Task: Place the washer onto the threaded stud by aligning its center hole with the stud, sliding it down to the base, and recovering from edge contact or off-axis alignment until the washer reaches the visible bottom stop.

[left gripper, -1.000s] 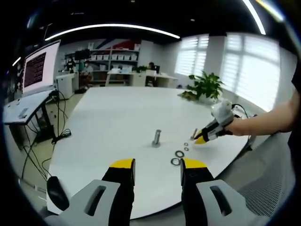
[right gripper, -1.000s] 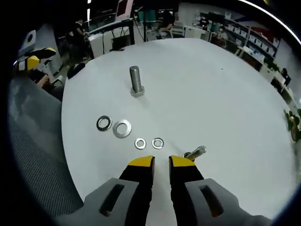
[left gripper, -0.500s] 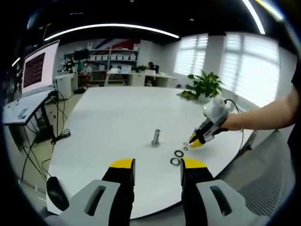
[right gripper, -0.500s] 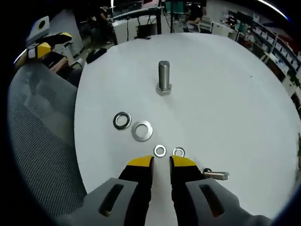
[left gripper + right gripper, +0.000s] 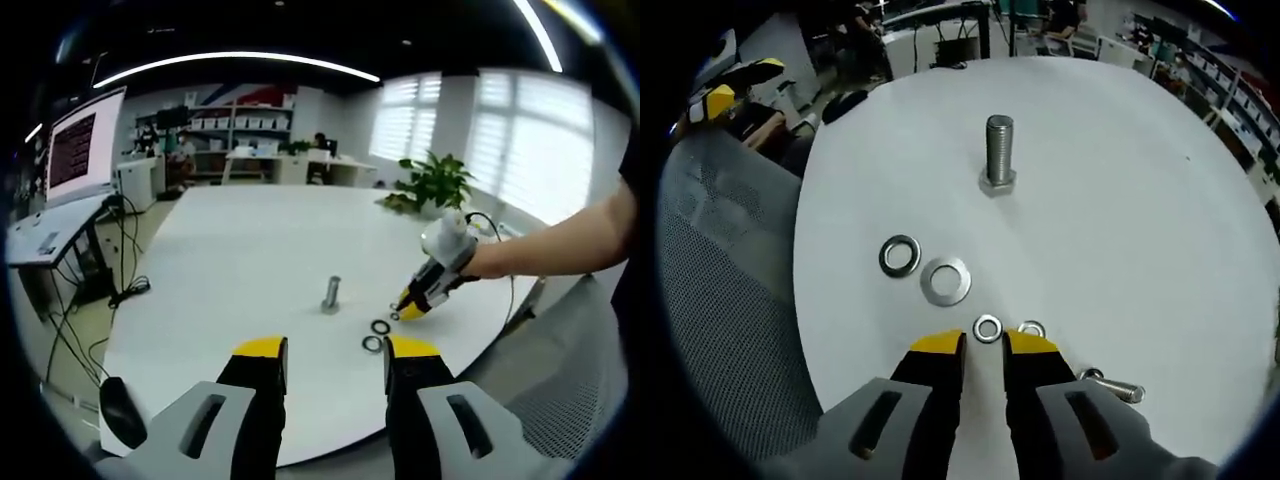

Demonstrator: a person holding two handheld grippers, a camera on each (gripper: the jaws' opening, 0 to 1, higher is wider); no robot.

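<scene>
An upright threaded stud [image 5: 999,152] stands on its hex head on the white round table [image 5: 1120,220]; it is also in the left gripper view [image 5: 331,294]. Two large washers [image 5: 899,255] [image 5: 945,281] lie flat in front of it. Two small washers lie nearer: one [image 5: 987,328] just ahead of the gap between my right gripper's jaws, the other [image 5: 1031,328] partly behind the right jaw. My right gripper [image 5: 983,348] is low over the table, narrowly open and holding nothing; it also shows from the side [image 5: 412,306]. My left gripper [image 5: 335,350] hangs open off the table's near edge.
A small bolt [image 5: 1115,388] lies on its side to the right of my right gripper. A mesh chair [image 5: 720,280] stands at the table's edge. A monitor [image 5: 85,140], cables and a potted plant [image 5: 437,180] are beyond the table.
My right gripper has moved in toward the small washers, so they now sit right at its jaw tips. The left gripper has stayed still.
</scene>
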